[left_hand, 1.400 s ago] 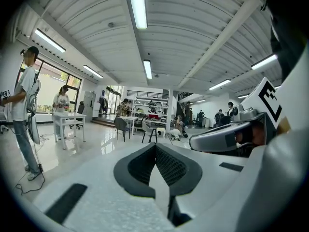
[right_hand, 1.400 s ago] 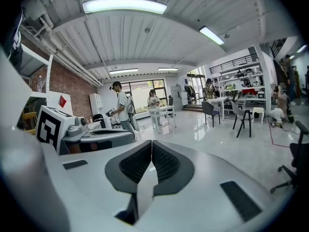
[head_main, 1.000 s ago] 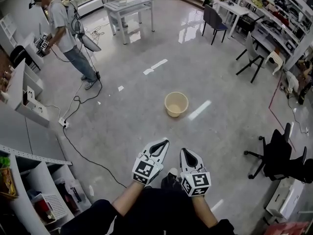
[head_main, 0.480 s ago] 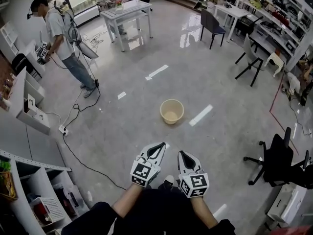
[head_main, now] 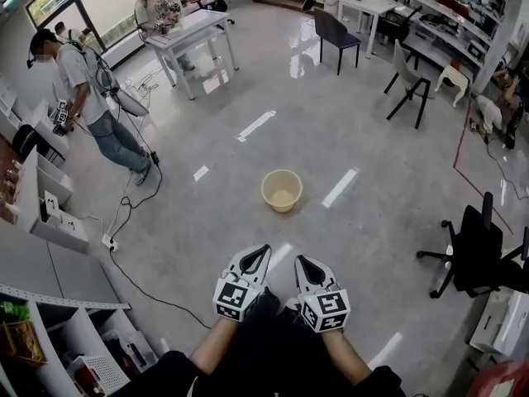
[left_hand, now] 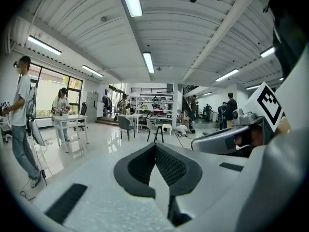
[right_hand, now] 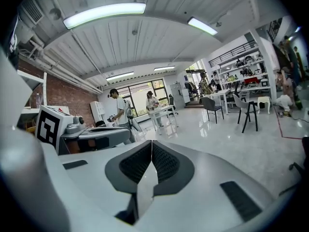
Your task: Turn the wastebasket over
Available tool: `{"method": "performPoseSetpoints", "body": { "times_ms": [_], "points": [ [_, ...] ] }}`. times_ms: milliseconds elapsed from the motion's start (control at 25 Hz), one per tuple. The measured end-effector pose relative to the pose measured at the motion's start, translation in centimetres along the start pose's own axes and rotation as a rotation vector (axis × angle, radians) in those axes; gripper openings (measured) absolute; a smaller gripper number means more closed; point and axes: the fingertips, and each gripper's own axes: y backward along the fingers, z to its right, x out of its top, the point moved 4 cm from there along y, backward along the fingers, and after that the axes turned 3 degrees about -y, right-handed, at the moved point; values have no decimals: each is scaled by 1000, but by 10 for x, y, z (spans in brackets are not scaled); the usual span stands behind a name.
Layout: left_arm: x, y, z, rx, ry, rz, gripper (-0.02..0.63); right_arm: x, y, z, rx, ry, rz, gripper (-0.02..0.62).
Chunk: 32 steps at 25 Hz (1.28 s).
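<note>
A cream wastebasket (head_main: 281, 190) stands upright on the shiny grey floor in the head view, its mouth facing up. My left gripper (head_main: 261, 250) and right gripper (head_main: 299, 261) are held side by side below it, well short of the basket and pointing toward it. Both are shut with nothing between their jaws. In the left gripper view the left gripper (left_hand: 155, 145) shows its jaws meeting at the tip, and the right gripper (right_hand: 151, 142) looks the same in the right gripper view. The basket is hidden in both gripper views.
A person (head_main: 87, 98) stands at the left, with cables (head_main: 132, 222) trailing over the floor nearby. White shelving (head_main: 50, 279) lines the left edge. A black office chair (head_main: 479, 255) stands at the right. A white table (head_main: 186, 35) with another person (head_main: 157, 7) and chairs (head_main: 409, 77) are farther back.
The view has advanced over the floor: the wastebasket now lies closer to my grippers and slightly left of where it was. Both grippers stay shut and side by side.
</note>
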Motion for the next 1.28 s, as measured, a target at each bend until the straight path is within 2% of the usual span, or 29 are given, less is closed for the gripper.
{"method": "performPoseSetpoints", "body": {
  "times_ms": [240,440,960,1280],
  "points": [
    [-6,-29,-11,-36,20,-19,8,3,-12,18,-37,-18,-10,11],
    [5,-74,-23,-94,18,5,8,19,-33,49,-94,-20,-7,11],
    [19,-184,-124,-155,2,-14,8,74,-154,98,-140,-25,-41,11],
    [12,-220,-178,-176,1,-33,8,86,-216,110,-148,-30,-64,11]
  ]
}}
